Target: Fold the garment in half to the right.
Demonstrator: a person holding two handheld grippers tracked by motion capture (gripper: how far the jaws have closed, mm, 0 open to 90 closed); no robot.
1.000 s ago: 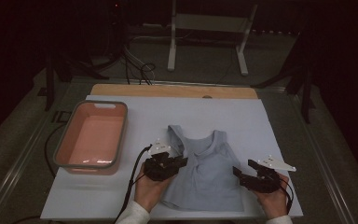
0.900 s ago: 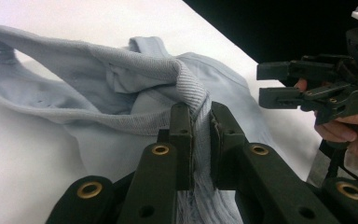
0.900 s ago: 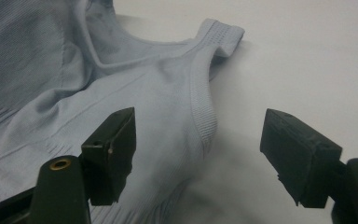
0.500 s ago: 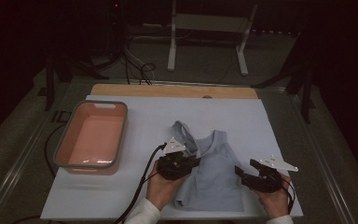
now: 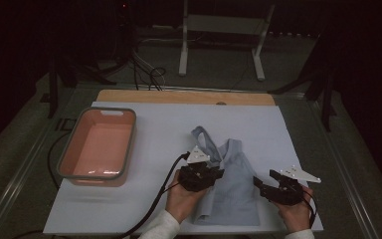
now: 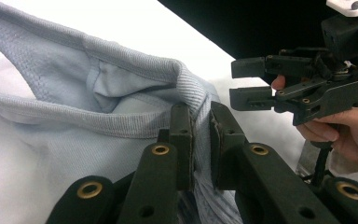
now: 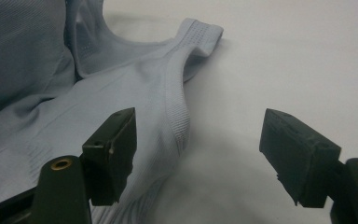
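Your left gripper (image 6: 200,135), clamped on the tank top's (image 5: 231,189) ribbed edge, has carried it toward frame centre, folding. Right gripper (image 7: 200,154) waits wide open.

My right gripper (image 7: 198,154) hangs with its jaws spread wide above the white table cover (image 7: 298,60). The near-left jaw sits over the ribbed armhole edge of the pale blue tank top (image 7: 121,93); its strap reaches far.
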